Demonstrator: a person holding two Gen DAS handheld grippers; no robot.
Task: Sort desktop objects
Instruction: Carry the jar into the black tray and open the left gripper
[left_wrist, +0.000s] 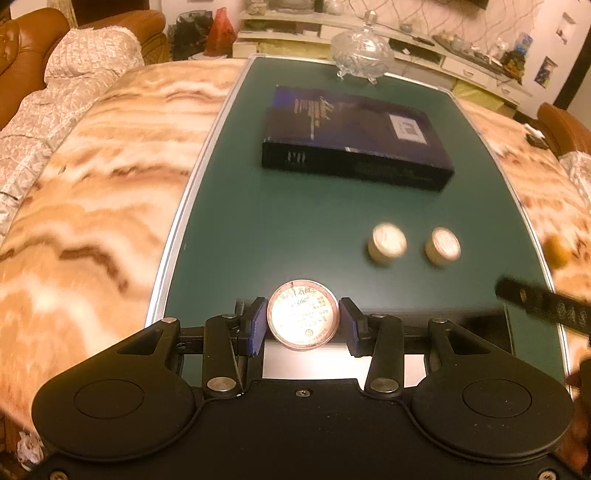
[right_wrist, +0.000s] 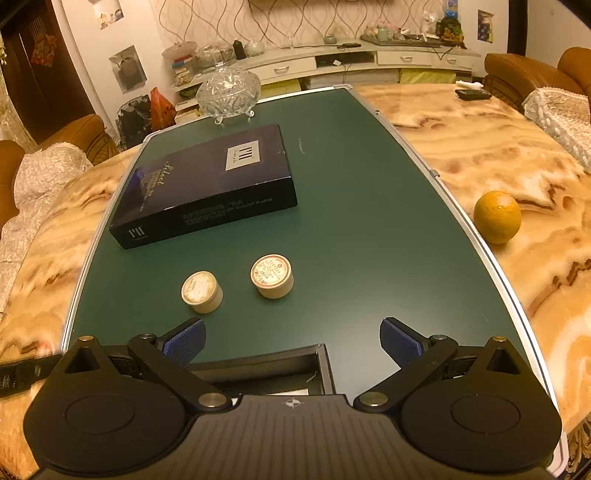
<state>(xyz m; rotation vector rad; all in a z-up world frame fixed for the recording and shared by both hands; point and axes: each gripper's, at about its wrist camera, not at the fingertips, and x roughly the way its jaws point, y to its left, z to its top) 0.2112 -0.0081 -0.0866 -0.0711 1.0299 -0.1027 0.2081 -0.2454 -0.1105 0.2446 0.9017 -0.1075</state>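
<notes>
My left gripper (left_wrist: 303, 325) is shut on a small round tin (left_wrist: 303, 318) with a printed lid, held above an open black box (left_wrist: 369, 363) at the near edge of the green mat (left_wrist: 277, 229). Two more round tins (left_wrist: 387, 239) (left_wrist: 442, 245) stand on the mat to the right; the right wrist view shows them as the left tin (right_wrist: 202, 287) and the right tin (right_wrist: 272, 276). My right gripper (right_wrist: 291, 341) is open above the mat, with nothing between its blue pads (right_wrist: 184, 341). Below it lies the open box's corner (right_wrist: 321, 365).
A dark blue flat box (right_wrist: 207, 188) lies mid-mat, with a lidded crystal bowl (right_wrist: 229, 92) behind it. An orange (right_wrist: 498, 217) rests on the marble table (right_wrist: 480, 147) right of the mat. A remote (right_wrist: 473, 93) lies far right. Sofas flank the table.
</notes>
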